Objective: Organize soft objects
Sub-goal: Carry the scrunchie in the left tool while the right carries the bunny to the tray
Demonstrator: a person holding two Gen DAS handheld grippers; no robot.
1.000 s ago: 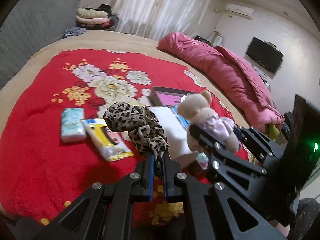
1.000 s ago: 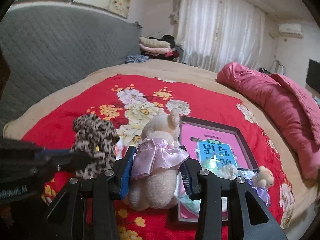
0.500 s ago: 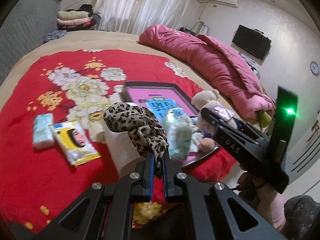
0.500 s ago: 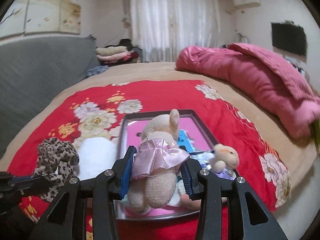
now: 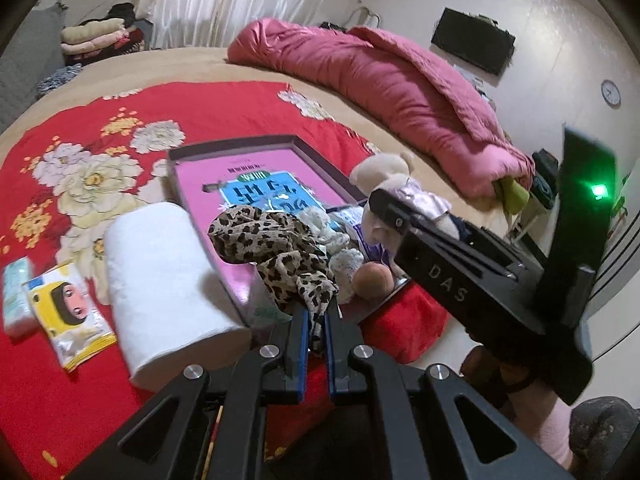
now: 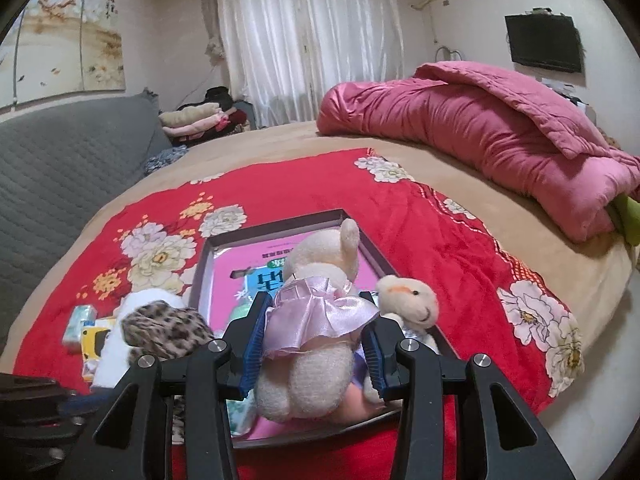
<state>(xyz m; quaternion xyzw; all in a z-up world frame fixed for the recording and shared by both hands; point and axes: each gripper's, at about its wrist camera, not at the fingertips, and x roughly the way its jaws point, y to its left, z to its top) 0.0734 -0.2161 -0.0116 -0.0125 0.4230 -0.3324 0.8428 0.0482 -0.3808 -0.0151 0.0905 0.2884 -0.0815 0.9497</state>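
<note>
My left gripper [image 5: 315,322] is shut on a leopard-print cloth [image 5: 272,240], which hangs over the near edge of a dark-rimmed tray [image 5: 320,160] with a pink floor. My right gripper [image 6: 314,340] is shut on a cream plush rabbit in a pink satin dress [image 6: 320,304], held above the same tray [image 6: 360,228]. A small cream plush toy [image 6: 408,300] and other small soft things [image 5: 344,264] lie in the tray's near right corner. In the left wrist view the right gripper [image 5: 404,216] shows at the right with the rabbit [image 5: 384,172].
A white paper roll [image 5: 160,272] lies left of the tray on the red flowered blanket [image 5: 80,128]. A yellow packet [image 5: 68,312] and a tissue pack [image 5: 16,296] lie further left. A pink quilt [image 6: 500,128] is heaped at the back right. Folded clothes [image 6: 196,120] sit far back.
Both grippers have moved right across the bed, from over the blanket to over the tray, each keeping its hold. The paper roll and packets have slid left in the left wrist view.
</note>
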